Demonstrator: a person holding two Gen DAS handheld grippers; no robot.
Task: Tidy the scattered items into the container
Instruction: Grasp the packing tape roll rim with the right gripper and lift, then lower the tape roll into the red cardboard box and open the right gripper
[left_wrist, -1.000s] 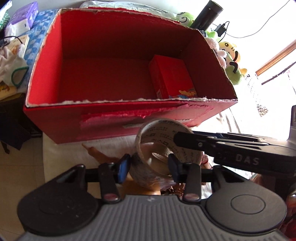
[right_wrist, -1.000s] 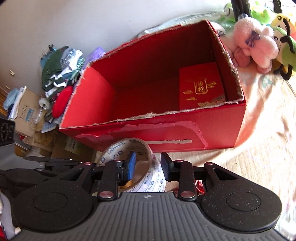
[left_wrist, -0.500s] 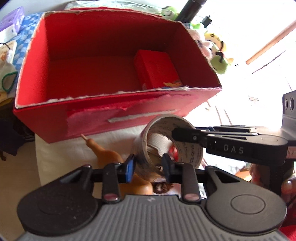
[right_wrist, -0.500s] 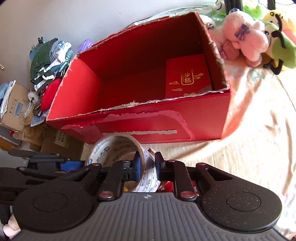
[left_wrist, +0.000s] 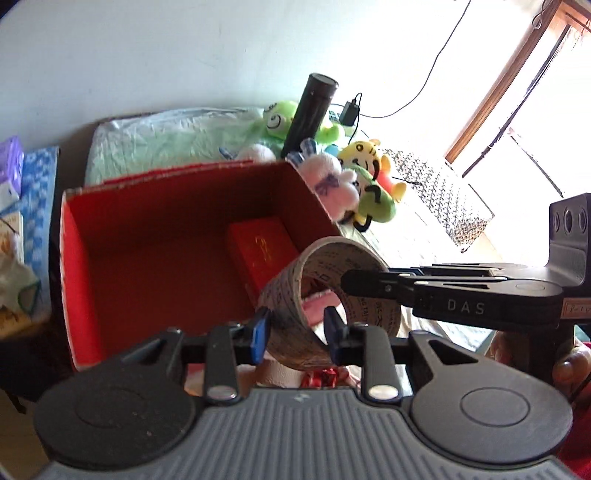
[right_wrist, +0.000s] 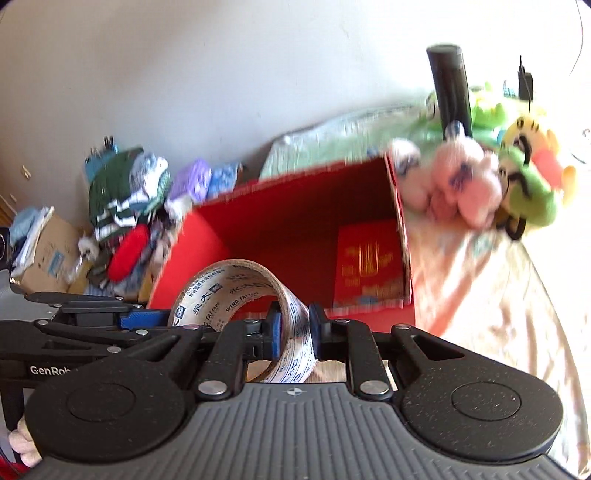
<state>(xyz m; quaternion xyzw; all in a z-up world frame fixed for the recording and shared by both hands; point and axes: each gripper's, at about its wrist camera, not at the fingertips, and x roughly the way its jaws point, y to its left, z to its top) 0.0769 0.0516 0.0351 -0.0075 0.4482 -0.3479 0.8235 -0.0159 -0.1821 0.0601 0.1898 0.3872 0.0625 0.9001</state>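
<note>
Both grippers clamped one tape roll (left_wrist: 325, 295): left gripper (left_wrist: 295, 328) on its near wall, right gripper (right_wrist: 293, 330) on the opposite wall. Roll held in air at the red box's (left_wrist: 85, 258) near edge. Inside, a red packet (left_wrist: 262, 251). Beyond, plush toys (left_wrist: 354, 184).

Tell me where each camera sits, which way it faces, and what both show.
Left wrist: on the left gripper, facing the red box; the right gripper enters from the right.
Right wrist: on the right gripper, facing the same box; the left gripper enters from the left.
Shared: tape roll held by both, small red box, plush toys.
</note>
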